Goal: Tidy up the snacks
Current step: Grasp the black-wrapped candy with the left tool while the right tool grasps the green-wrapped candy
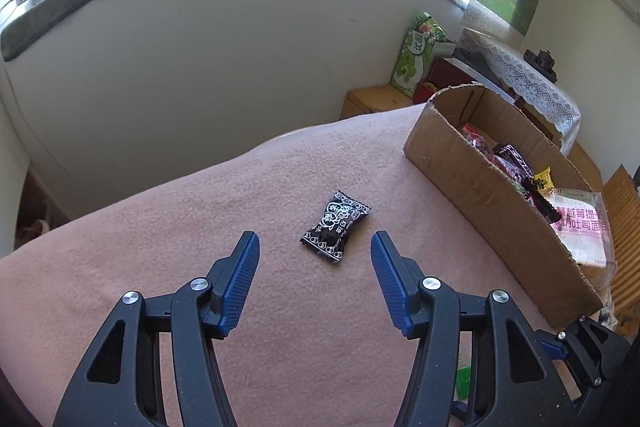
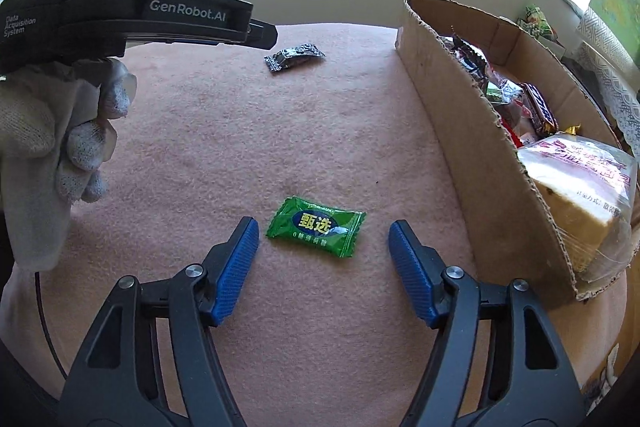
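A black candy packet [image 1: 335,231] lies on the pink cloth, just ahead of my left gripper [image 1: 315,242], which is open and empty. The packet also shows far off in the right wrist view [image 2: 294,57]. A green candy packet [image 2: 316,227] lies on the cloth between the blue fingertips of my right gripper [image 2: 324,231], which is open with both pads apart from it. A cardboard box [image 2: 460,115] on the right holds several wrapped snacks and a bagged bread slice [image 2: 580,183]. The box also shows in the left wrist view [image 1: 480,183].
The pink cloth [image 2: 240,147] covers a round table. The left tool's body [image 2: 132,19] and a white-gloved hand [image 2: 52,147] fill the upper left of the right wrist view. A green snack bag [image 1: 416,55] and a wooden stool [image 1: 376,101] stand beyond the table.
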